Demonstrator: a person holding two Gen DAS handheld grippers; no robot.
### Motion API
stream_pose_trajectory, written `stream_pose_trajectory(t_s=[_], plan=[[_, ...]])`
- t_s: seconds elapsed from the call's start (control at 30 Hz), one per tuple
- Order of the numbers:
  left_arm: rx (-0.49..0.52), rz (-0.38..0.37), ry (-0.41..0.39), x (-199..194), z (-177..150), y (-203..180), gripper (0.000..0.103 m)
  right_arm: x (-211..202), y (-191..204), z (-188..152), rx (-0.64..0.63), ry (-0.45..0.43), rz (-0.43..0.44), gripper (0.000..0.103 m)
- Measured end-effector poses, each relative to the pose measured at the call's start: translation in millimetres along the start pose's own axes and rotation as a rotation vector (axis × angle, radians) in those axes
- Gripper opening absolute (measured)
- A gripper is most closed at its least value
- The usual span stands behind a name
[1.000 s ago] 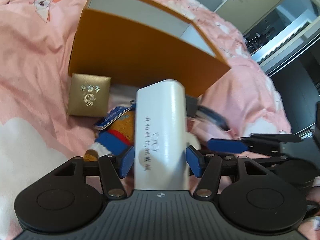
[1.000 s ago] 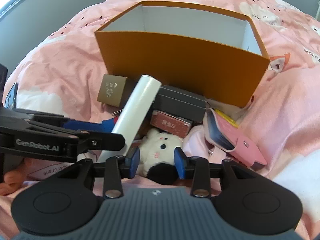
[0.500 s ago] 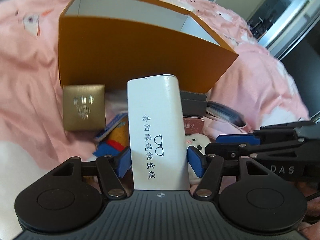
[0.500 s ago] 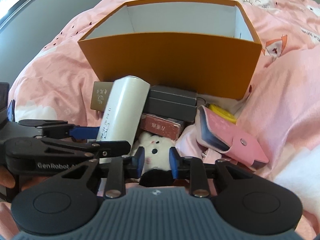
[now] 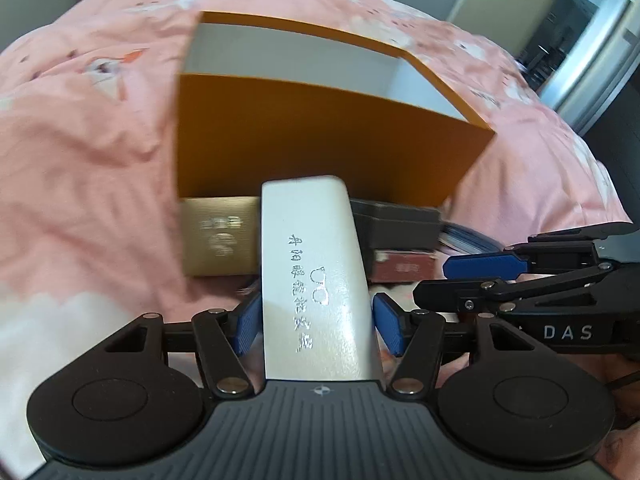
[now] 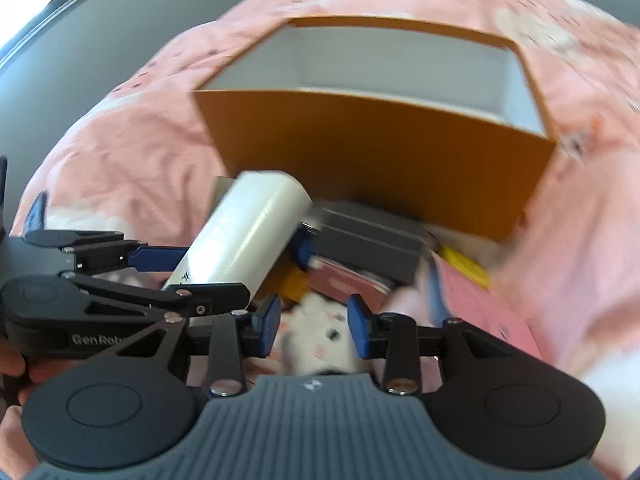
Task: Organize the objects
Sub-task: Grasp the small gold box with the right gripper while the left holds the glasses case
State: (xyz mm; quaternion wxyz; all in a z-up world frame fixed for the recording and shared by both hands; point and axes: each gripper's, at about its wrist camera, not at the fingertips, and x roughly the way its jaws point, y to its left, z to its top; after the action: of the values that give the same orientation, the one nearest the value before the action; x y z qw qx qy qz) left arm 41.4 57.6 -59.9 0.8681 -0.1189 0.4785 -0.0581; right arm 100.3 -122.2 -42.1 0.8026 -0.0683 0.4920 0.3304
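Your left gripper [image 5: 316, 326] clamps the white glasses case [image 5: 316, 280], raised just near of the orange box [image 5: 320, 140]. Your right gripper [image 6: 312, 326] straddles the plush toy [image 6: 320, 332], unclenched. The case's far end could catch the box's near wall.

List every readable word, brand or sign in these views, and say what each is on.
"DAS": on the right tongs, side of the body, left wrist view.
"GenRob", cut off: on the left tongs, right wrist view.
Silver Chinese characters and a glasses sign: on the white case; blurred, not read.
Print on the gold box and red box: blurred.
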Motion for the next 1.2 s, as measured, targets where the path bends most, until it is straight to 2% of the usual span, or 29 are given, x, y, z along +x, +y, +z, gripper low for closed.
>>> stream_pose_trajectory(t_s=[0.1,0.23,0.37,0.53,0.67,0.9,1.0,1.07,1.2], plan=[[-0.029,0.033,-0.016,-11.5,1.4,11.5,0.068,9.0,15.0,11.5,-0.089,0.011,0.02,0.041],[-0.03,0.086,0.038,-10.2,4.6,19.3,0.068,29.2,27.3,29.8,-0.139,0.047,0.064,0.041],[-0.032,0.08,0.096,-5.2,11.0,25.3,0.07,46.5,33.4,45.0,-0.135,0.069,0.079,0.04],[0.076,0.094,0.174,7.1,20.1,15.5,0.074,63.5,29.8,50.8,-0.098,0.117,0.106,0.04],[0.129,0.123,0.198,17.7,30.7,7.8,0.075,65.2,22.0,52.6,-0.061,0.111,0.117,0.04],[0.142,0.123,0.273,45.7,39.3,0.8,0.075,68.7,7.0,58.3,-0.01,0.098,0.14,0.04],[0.113,0.139,0.279,53.3,38.3,2.4,0.072,72.3,1.1,58.1,0.012,0.1,0.162,0.039],[0.071,0.121,0.288,53.1,38.9,7.5,0.066,73.7,-0.8,58.2,0.02,0.102,0.18,0.039],[0.045,0.119,0.273,45.8,38.9,14.2,0.066,74.2,0.5,58.6,0.01,0.099,0.197,0.04]])
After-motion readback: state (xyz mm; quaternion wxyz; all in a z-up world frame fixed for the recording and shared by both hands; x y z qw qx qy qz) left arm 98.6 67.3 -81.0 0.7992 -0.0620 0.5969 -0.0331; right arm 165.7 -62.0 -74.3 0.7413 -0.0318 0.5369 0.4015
